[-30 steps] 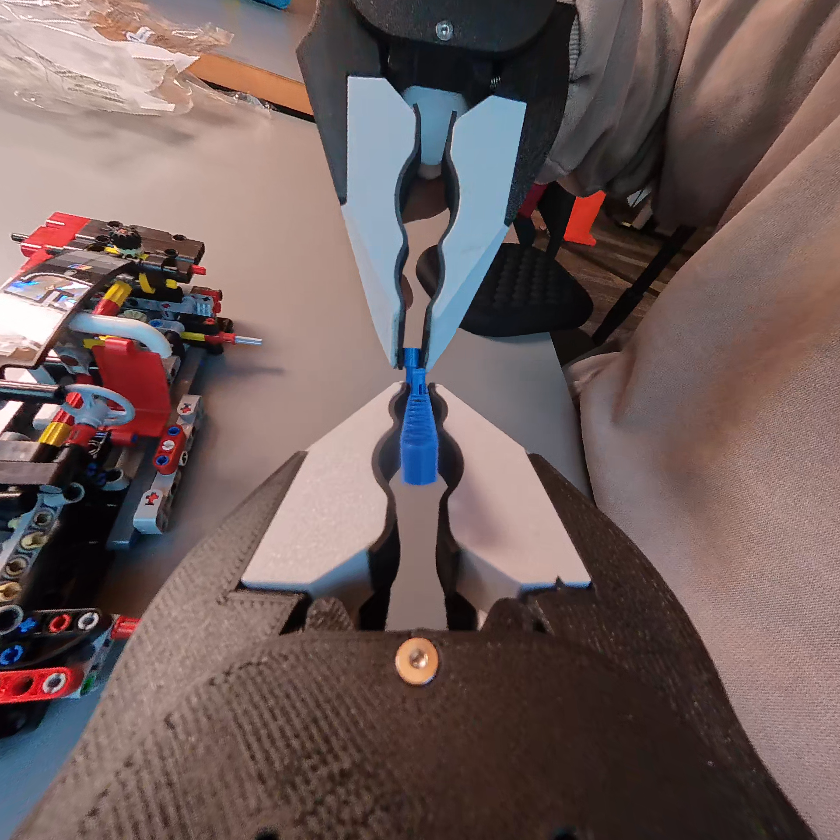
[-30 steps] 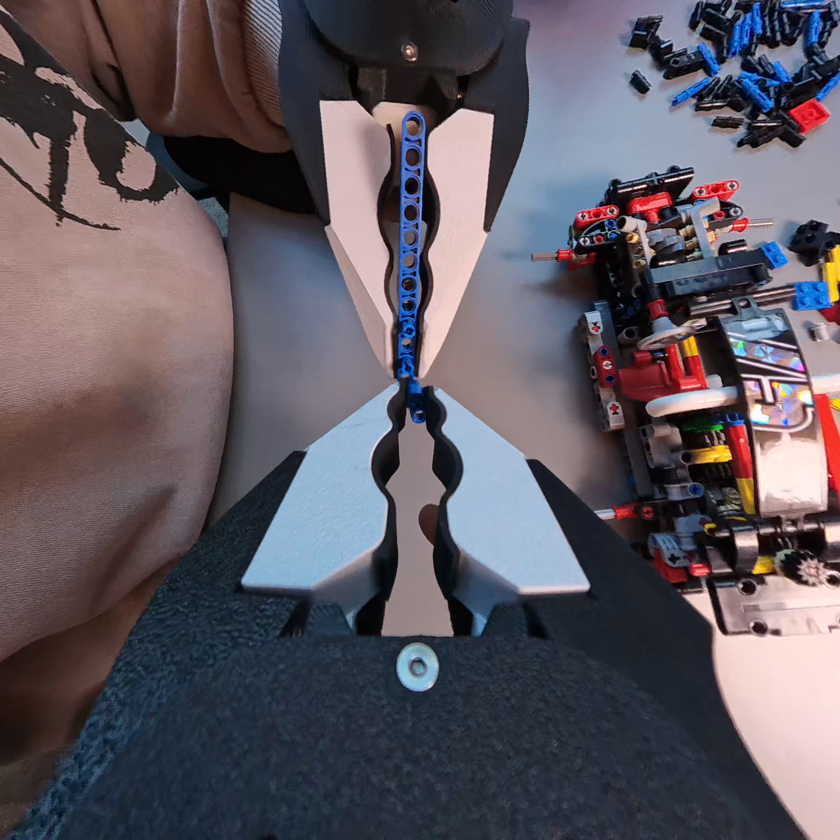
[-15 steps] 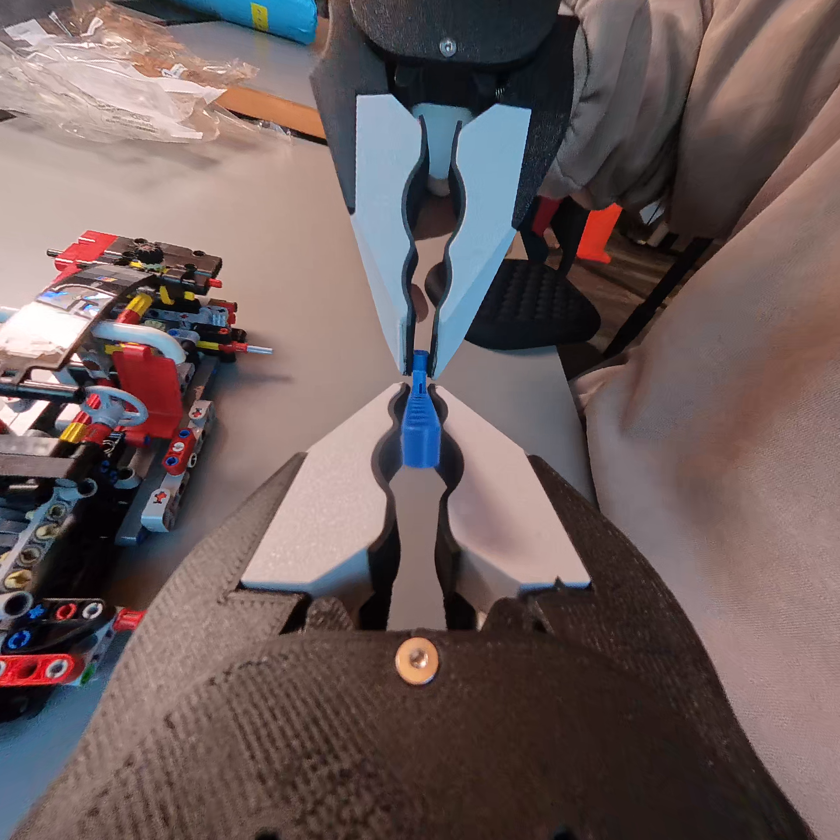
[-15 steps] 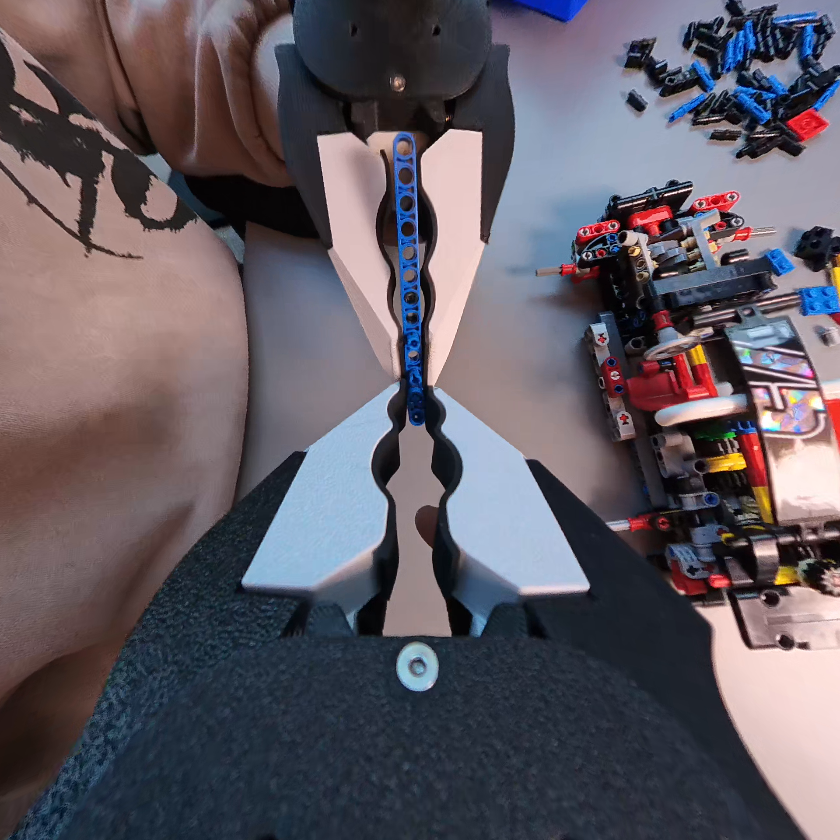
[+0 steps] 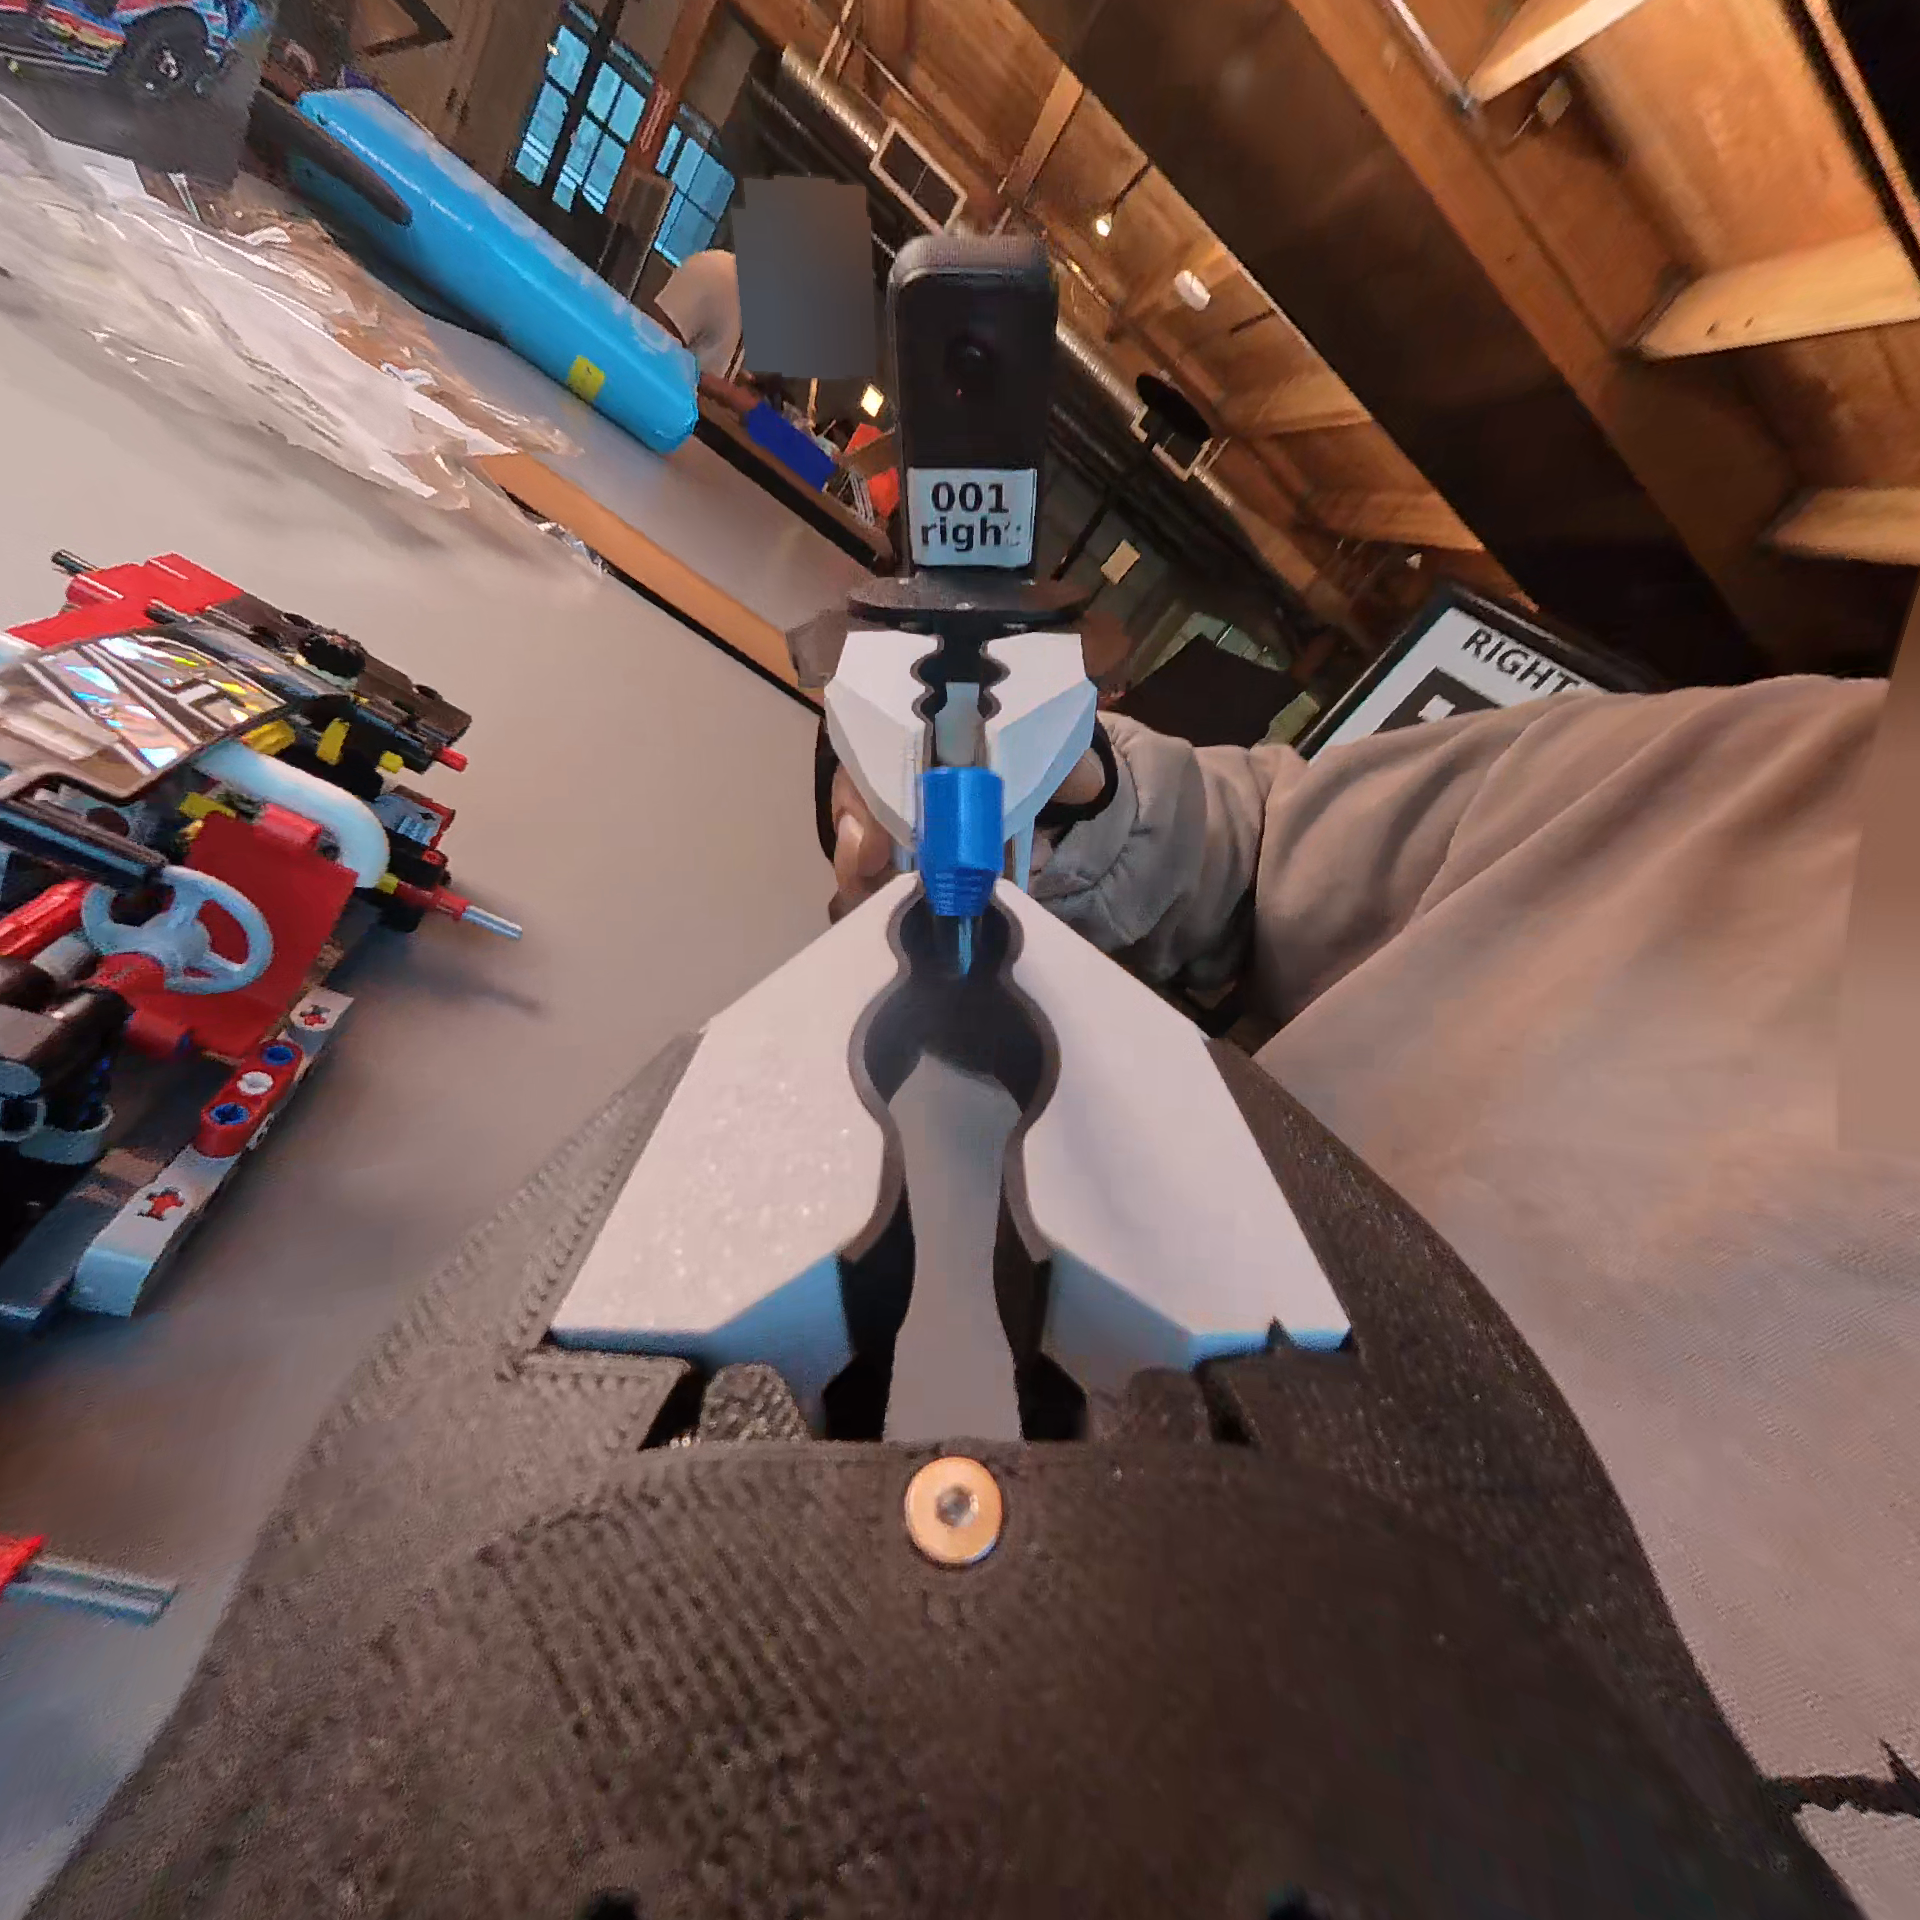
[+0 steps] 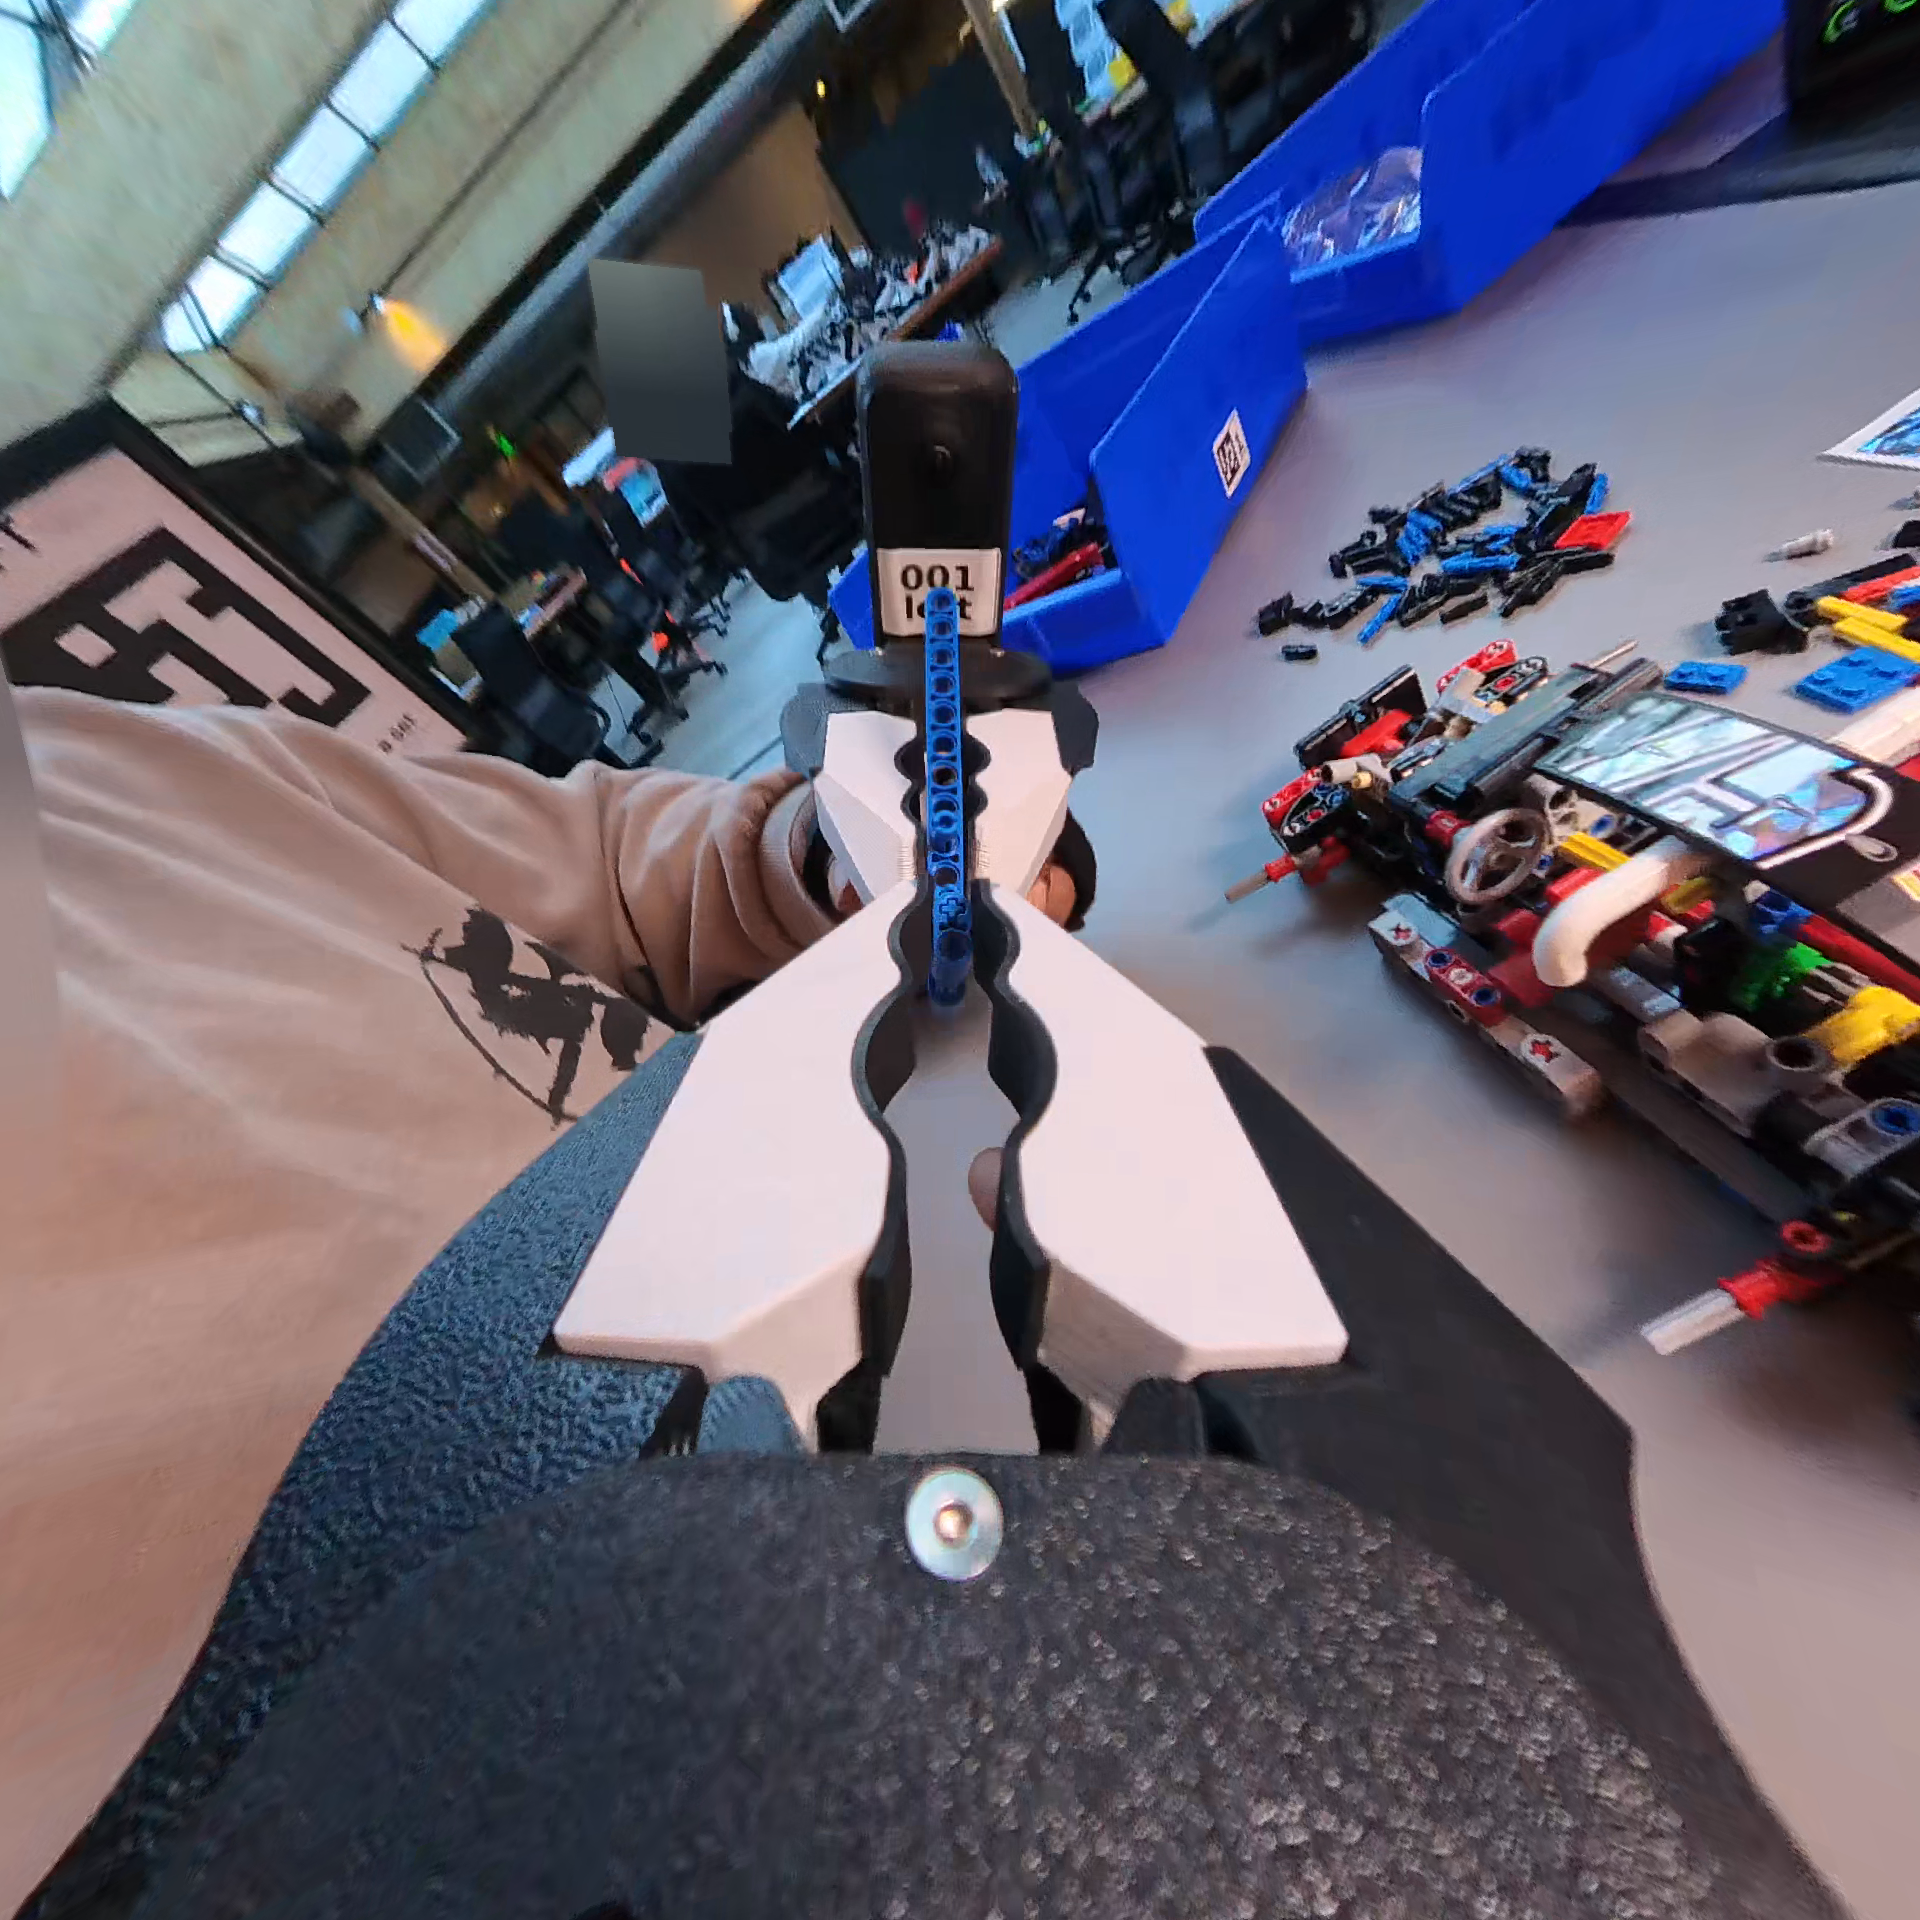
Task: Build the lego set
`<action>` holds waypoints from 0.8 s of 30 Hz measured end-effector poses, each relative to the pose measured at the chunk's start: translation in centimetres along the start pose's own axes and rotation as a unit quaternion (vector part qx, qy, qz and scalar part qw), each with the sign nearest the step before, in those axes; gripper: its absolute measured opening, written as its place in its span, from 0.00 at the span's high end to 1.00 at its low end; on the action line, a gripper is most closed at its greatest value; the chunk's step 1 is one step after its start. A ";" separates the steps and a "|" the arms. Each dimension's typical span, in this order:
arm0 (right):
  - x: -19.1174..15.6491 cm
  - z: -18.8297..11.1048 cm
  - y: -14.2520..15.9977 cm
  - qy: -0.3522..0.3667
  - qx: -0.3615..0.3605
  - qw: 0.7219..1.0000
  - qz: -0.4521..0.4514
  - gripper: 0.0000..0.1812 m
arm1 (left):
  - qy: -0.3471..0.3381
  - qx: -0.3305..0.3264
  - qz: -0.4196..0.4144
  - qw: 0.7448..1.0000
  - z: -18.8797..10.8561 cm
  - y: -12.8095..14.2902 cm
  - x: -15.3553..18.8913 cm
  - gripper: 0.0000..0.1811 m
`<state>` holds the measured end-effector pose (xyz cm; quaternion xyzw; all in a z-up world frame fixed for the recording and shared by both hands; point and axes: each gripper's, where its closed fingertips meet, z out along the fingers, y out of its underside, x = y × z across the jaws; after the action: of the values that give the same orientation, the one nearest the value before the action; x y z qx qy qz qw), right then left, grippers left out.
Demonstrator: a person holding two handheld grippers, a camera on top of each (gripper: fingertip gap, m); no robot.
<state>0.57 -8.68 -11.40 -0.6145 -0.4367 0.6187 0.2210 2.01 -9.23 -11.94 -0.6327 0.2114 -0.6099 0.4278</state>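
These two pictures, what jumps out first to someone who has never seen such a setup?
Dead centre, two pale tools meet tip to tip: the left tool and the right tool both pinch one long blue holed beam, seen end-on in the left wrist view. Beside them on the grey table lies a half-built, many-coloured lego car. Farther back sit a scatter of loose black and blue pieces and big blue bins.
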 end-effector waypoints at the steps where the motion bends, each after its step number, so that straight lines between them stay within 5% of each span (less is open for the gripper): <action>1: 0.1 0.1 -0.3 -0.001 0.009 1.000 0.002 0.98 | 0.002 0.009 -0.009 1.000 -0.1 -0.2 0.0 0.97; 10: -0.2 0.1 -2.3 -0.024 0.056 0.998 0.006 0.92 | 0.018 0.048 -0.056 0.997 -0.6 -1.3 -0.2 0.97; 15: -0.1 -0.4 -1.5 0.043 0.016 0.976 -0.213 0.85 | 0.018 0.046 -0.063 0.997 -0.9 -1.2 -0.4 0.97; 24: 0.1 0.0 -1.4 0.009 0.008 0.995 -0.097 0.97 | 0.010 0.055 -0.042 0.998 -1.1 -1.6 -0.1 0.97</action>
<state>0.16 -7.93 -10.32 -0.5729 -0.4871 0.5924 0.2891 0.57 -8.59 -10.83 -0.6103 0.1550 -0.6445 0.4338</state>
